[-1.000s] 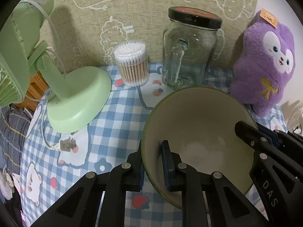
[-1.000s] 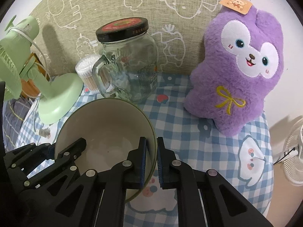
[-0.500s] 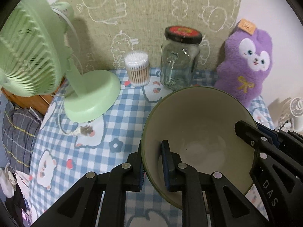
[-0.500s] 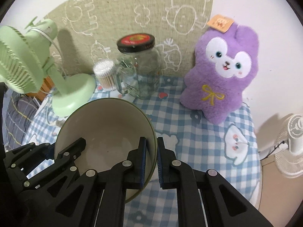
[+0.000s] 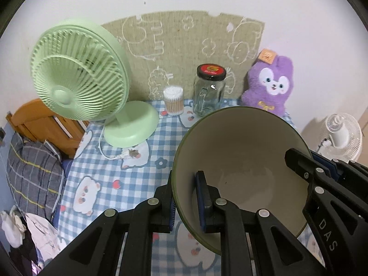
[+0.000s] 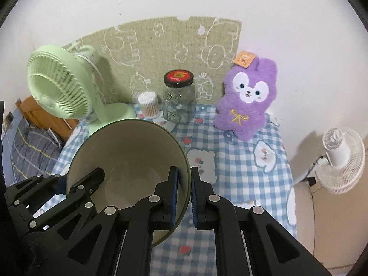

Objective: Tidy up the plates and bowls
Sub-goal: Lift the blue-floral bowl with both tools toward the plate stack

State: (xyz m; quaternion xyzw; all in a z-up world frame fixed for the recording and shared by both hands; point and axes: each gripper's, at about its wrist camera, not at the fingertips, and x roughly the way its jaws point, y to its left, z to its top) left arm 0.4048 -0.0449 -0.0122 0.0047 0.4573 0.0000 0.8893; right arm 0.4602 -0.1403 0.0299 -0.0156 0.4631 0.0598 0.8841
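A large bowl (image 5: pixel 243 158), cream inside with a dark green outside, hangs in the air above the table. My left gripper (image 5: pixel 186 197) is shut on its left rim, one finger inside and one outside. My right gripper (image 6: pixel 184 192) is shut on its right rim the same way; the bowl (image 6: pixel 128 158) fills the lower left of the right wrist view. The right gripper also shows at the bowl's right edge in the left wrist view (image 5: pixel 322 177).
Below is a table with a blue checked cloth (image 5: pixel 110 179). On it stand a green desk fan (image 5: pixel 78 78), a cotton swab tub (image 5: pixel 173 101), a glass jar with a black lid (image 5: pixel 209 89) and a purple plush rabbit (image 6: pixel 247 99). A white floor fan (image 6: pixel 342 156) stands to the right.
Both grippers have lifted the bowl up and back from the table. The fan, jar and plush now look smaller and farther away, and more of the wall shows.
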